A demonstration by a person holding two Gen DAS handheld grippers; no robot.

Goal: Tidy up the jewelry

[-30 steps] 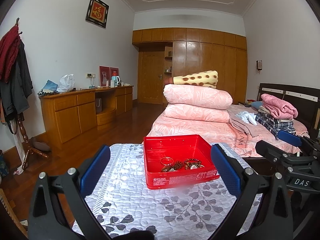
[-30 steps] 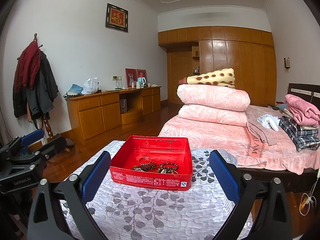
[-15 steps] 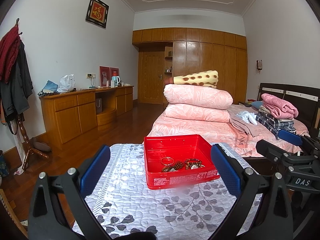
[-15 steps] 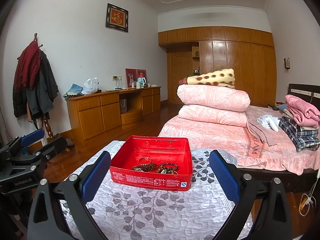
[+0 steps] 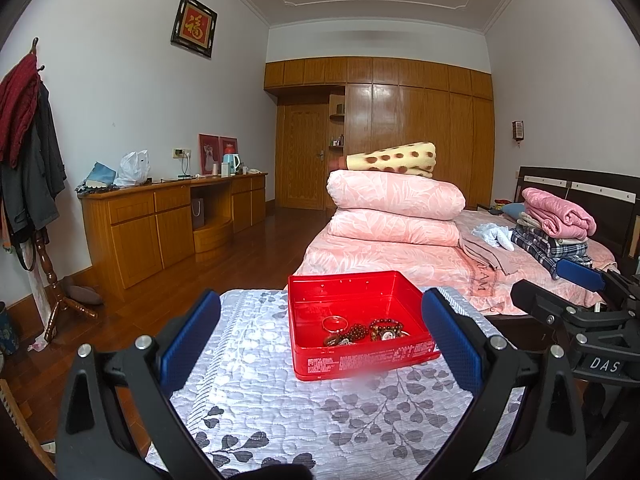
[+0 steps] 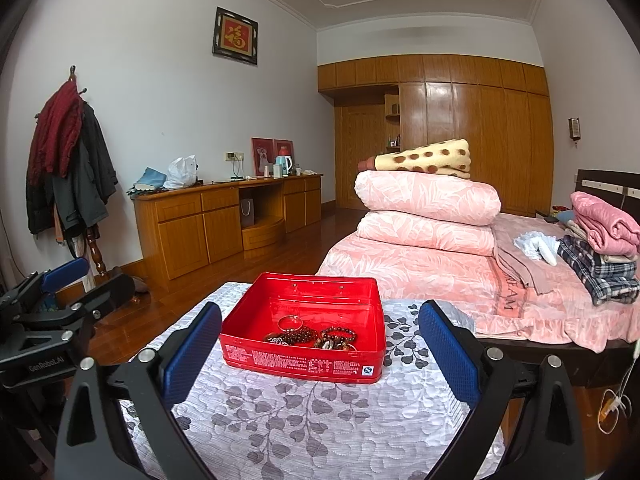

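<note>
An open red box (image 5: 360, 360) (image 6: 304, 364) sits on a table covered with a grey leaf-patterned cloth (image 5: 280, 412) (image 6: 304, 420). Inside lie beaded bracelets (image 5: 372, 330) (image 6: 316, 336) and a thin silver bangle (image 5: 334, 323) (image 6: 290, 322). My left gripper (image 5: 320, 340) is open and empty, held above the cloth just before the box. My right gripper (image 6: 320, 344) is open and empty, also before the box. The right gripper shows at the right edge of the left wrist view (image 5: 576, 308); the left gripper shows at the left edge of the right wrist view (image 6: 52, 308).
A bed (image 5: 400, 256) (image 6: 440, 276) with stacked pink quilts and folded clothes stands behind the table. A wooden cabinet (image 5: 168, 216) (image 6: 224, 220) runs along the left wall. A coat rack (image 5: 28, 160) (image 6: 68, 160) stands at far left. Wooden floor lies between.
</note>
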